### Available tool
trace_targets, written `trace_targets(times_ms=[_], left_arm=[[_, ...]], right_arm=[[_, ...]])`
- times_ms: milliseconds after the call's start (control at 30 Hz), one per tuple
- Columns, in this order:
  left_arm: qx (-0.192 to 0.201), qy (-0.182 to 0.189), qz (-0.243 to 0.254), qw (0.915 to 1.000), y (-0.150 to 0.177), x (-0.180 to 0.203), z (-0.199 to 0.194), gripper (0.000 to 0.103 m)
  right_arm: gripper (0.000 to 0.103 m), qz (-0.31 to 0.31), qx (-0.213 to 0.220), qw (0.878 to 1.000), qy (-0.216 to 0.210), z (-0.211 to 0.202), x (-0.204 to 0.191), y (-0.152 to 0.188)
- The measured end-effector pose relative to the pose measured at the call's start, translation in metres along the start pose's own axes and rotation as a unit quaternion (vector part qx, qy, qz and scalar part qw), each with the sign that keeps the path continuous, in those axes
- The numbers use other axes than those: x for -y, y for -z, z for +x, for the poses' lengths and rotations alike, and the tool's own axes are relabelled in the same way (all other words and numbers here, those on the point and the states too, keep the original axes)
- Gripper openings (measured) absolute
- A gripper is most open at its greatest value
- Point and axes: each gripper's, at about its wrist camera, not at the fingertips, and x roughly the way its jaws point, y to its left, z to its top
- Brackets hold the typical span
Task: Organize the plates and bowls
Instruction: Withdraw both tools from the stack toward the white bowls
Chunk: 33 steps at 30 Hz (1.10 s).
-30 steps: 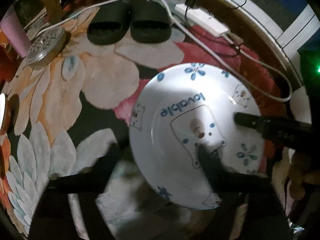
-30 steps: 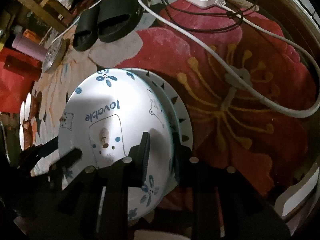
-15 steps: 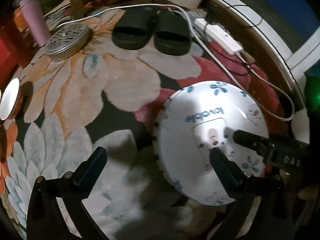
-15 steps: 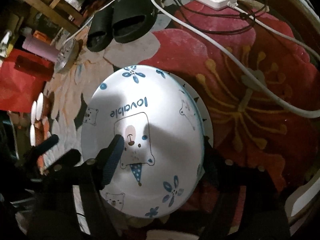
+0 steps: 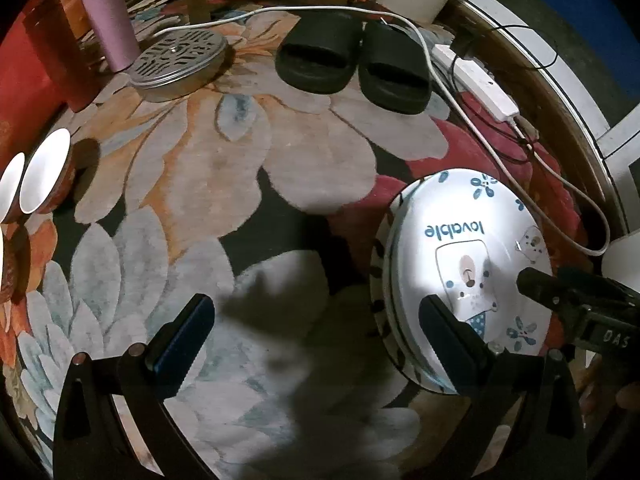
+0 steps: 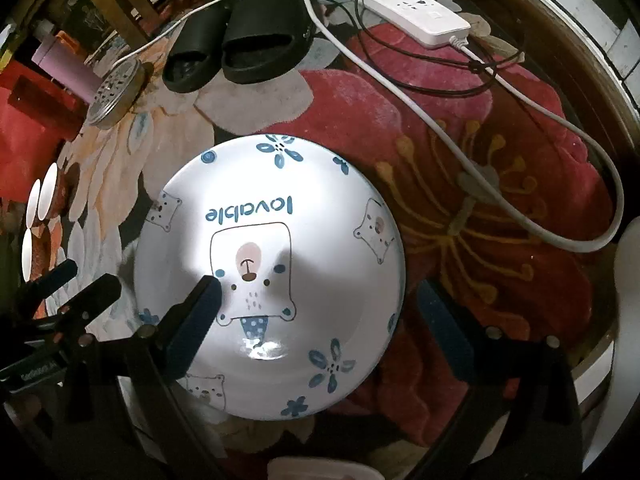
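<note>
- The floral rug (image 5: pixel 248 184) is the biggest thing here — soft pile in red, cream and dark patches. It gives a little, so I judge the stack needs to sit level before I pull away.
- My bear-print plate (image 6: pixel 268 272) lies face up on a second plate (image 5: pixel 378 276), of which only a rim edge shows at the left in the left wrist view. Both look like glazed ceramic: smooth, round, glossy.
- My right hand-held gripper (image 6: pixel 320 300) has just been opening. Its jaws stand wide over the plate, one pad above the bear and the other past the rim, pressing nothing. I should lift straight up so no finger catches the rim.
- My left hand-held gripper (image 5: pixel 316 316) is wide and empty, mostly over bare rug.
- The small cups (image 5: pixel 40 176), white inside, wait well apart at the left — thin-walled, so grip gently.
</note>
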Motion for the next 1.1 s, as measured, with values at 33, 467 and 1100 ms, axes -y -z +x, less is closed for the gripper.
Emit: trace_targets(times_ms=[33, 467, 1100], left_arm=[[0.000, 0.000, -0.002, 1.0000, 0.000, -0.001, 0.000, 0.102], [0.001, -0.004, -0.004, 1.0000, 0.002, -0.012, -0.005, 0.102], [0.000, -0.017, -0.021, 0.9996, 0.008, -0.041, -0.010, 0.102]], right_arm=[[0.099, -0.001, 0.000, 1.000, 0.000, 0.000, -0.001, 0.000], [0.099, -0.009, 0.002, 1.000, -0.010, 0.001, -0.015, 0.001], [0.100, -0.028, -0.002, 0.999, -0.022, 0.006, -0.045, 0.003]])
